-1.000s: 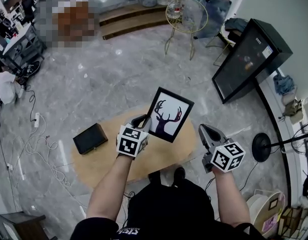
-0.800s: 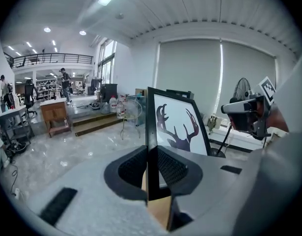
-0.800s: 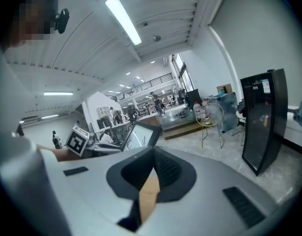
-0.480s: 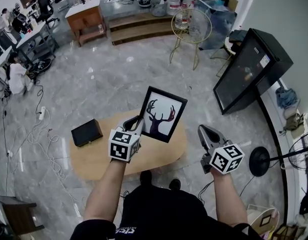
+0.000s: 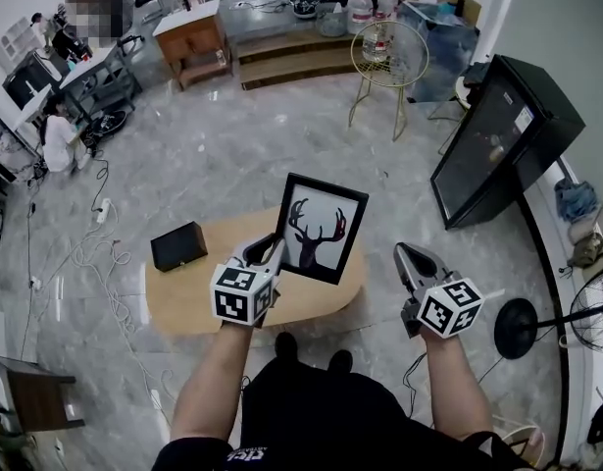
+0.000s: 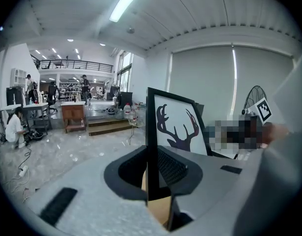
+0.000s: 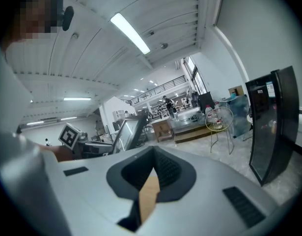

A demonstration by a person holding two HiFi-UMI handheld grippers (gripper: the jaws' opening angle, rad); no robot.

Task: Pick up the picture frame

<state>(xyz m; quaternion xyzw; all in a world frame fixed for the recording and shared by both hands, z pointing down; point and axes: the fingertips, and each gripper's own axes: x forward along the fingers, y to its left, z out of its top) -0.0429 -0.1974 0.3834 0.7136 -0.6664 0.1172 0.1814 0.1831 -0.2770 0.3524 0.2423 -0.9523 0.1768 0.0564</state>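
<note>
The picture frame (image 5: 318,230) is black, its print white with a dark, purple-red stag's head. The left hand-held gripper (image 5: 272,249) is grey, its cube patterned with black-and-white squares. Beneath it the bench (image 5: 183,304) is pale wood; the box (image 5: 178,246) to its left is black.

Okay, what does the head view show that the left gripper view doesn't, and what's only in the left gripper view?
Only the head view shows the oval wooden table below and the black box lying on it. Only the left gripper view shows the picture frame with its black edge upright between the pads of the left tongs, which are shut on it, plus the ceiling light strip. Both show the frame's deer print, the right tongs (only their marker cube in the left gripper view) and the wooden desk far back.
</note>
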